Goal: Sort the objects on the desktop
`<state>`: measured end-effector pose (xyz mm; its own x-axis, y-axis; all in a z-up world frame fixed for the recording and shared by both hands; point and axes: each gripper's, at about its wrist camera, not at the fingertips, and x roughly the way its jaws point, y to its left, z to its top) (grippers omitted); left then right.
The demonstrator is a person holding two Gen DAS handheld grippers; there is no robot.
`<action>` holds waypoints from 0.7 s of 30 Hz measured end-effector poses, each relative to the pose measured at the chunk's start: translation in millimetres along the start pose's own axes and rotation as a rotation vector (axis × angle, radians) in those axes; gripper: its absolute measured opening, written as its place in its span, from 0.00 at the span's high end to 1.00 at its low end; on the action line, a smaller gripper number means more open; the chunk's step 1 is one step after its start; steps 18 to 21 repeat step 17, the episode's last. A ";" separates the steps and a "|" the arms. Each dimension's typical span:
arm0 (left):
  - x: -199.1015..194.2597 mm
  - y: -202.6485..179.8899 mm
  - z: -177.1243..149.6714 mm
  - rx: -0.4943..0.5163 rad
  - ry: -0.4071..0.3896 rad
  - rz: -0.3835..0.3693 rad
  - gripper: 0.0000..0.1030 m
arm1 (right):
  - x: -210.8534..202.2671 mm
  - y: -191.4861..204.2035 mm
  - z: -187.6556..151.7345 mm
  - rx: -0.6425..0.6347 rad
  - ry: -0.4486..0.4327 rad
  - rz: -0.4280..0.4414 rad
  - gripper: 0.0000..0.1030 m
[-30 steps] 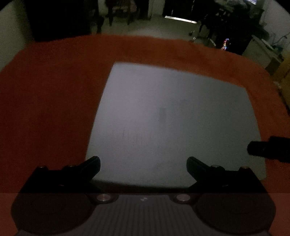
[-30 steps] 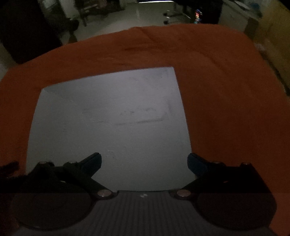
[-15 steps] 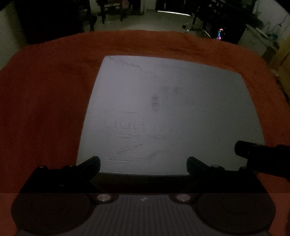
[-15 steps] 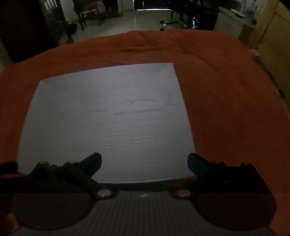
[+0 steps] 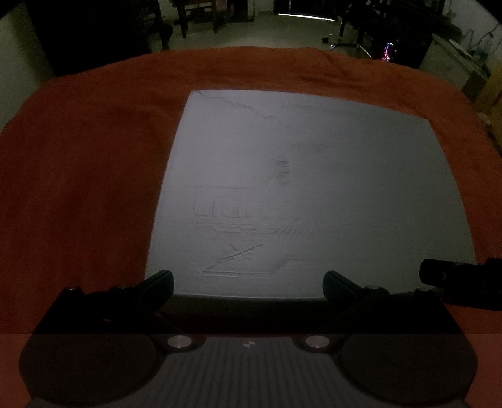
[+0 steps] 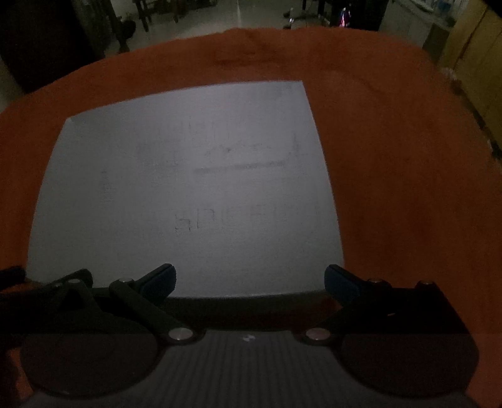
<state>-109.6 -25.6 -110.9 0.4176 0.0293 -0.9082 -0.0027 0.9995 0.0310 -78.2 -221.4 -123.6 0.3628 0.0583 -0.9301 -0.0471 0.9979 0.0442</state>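
Mat [image 5: 313, 188], grey, flat mid-cloth [image 5: 78, 172]; its faint marks unreadable in dim light. Near edge hidden behind left gripper [image 5: 248, 282] and right gripper [image 6: 249, 279], both jaws wide apart, empty. Bare cloth from 9 to 3 o'clock.

- Setting: a dim indoor room, apparently an office or workroom.
- Landmark: an orange cloth [image 5: 78, 175] covering a table, with a grey mat [image 5: 313, 188] on it.
- Beyond the cloth's far edge: bare floor [image 5: 266, 31], chair legs [image 5: 197, 18], a glowing coloured light [image 5: 388, 51].
- Right of it: yellowish cabinets [image 6: 470, 53].
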 end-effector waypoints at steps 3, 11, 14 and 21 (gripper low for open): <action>0.4 -0.3 -0.1 0.006 -0.003 0.001 0.00 | 2.9 0.9 -1.0 -0.020 0.016 0.000 0.00; 2.1 1.9 0.7 0.004 0.004 -0.004 0.00 | 5.4 2.0 -3.7 -0.041 0.039 0.009 0.00; 0.8 -0.5 -0.3 0.013 0.002 0.002 0.00 | 5.6 2.5 -4.4 -0.048 0.042 0.013 0.00; 0.8 -2.5 -1.3 0.016 -0.005 0.002 0.00 | 4.8 1.6 -6.5 -0.050 0.050 0.015 0.00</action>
